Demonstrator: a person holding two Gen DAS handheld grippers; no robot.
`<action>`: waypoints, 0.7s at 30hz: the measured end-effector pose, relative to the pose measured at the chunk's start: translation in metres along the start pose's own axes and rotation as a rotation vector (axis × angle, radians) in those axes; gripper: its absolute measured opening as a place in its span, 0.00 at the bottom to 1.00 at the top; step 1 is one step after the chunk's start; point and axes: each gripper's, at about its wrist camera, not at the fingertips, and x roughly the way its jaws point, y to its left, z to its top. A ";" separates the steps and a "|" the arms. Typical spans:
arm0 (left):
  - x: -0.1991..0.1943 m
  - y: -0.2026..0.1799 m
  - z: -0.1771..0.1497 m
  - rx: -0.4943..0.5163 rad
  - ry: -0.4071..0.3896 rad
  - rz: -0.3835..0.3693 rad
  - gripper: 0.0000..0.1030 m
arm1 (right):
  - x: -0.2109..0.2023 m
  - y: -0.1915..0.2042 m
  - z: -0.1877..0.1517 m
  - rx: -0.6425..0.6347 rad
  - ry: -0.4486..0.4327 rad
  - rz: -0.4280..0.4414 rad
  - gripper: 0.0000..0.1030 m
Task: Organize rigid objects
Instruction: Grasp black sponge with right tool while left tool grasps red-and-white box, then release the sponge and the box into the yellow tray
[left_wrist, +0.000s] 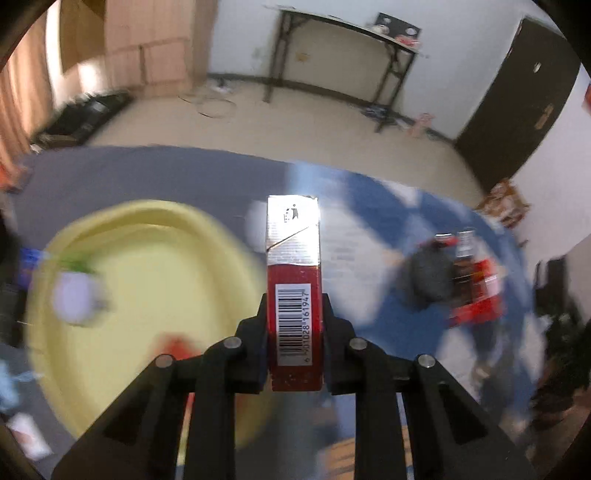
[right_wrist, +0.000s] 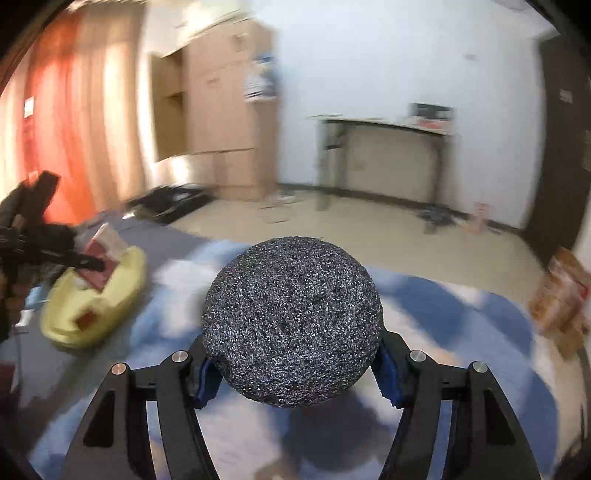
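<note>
Bare room, white walls, pale floor, grey and blue-and-white mat as the work surface; both views motion-blurred.

Left gripper (left_wrist: 294, 332): jaws pinched tight on a red-and-silver carton (left_wrist: 293, 291), barcode side up, carton sticking straight out ahead, clear of the mat. Just left of it sits the yellow basin (left_wrist: 207, 236), wide and shallow, with a pale blurred item and a red one inside. Far right on the mat, a red box (left_wrist: 476, 291).

Right gripper (right_wrist: 295, 363): blue pads pressed on both sides of a dark speckled ball (right_wrist: 291, 321), held low on its body, lifted off the mat.

Step in hand, by my read: carry both items to the basin and drop them in. To do it well, bring the carton over the basin's open middle, away from the things already inside, lower it before letting go, and keep the two grippers from crossing. The ball will roll, so release it low and inside the rim.

View differences: right wrist view shows the left gripper (right_wrist: 98, 264) from the side at far left, carton over the basin (right_wrist: 125, 291), plus a wooden wardrobe (right_wrist: 221, 110). Left wrist view alone shows the basin's interior, the barcode, and the ball (left_wrist: 428, 277) small and blurred at right.
</note>
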 end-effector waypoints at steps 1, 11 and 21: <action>-0.006 0.019 -0.004 0.011 -0.005 0.049 0.23 | 0.012 0.024 0.009 0.001 0.001 0.065 0.64; 0.002 0.152 -0.071 -0.232 0.106 0.117 0.23 | 0.201 0.247 0.066 -0.170 0.302 0.369 0.64; 0.029 0.164 -0.083 -0.252 0.158 0.095 0.23 | 0.285 0.306 0.055 -0.404 0.412 0.295 0.64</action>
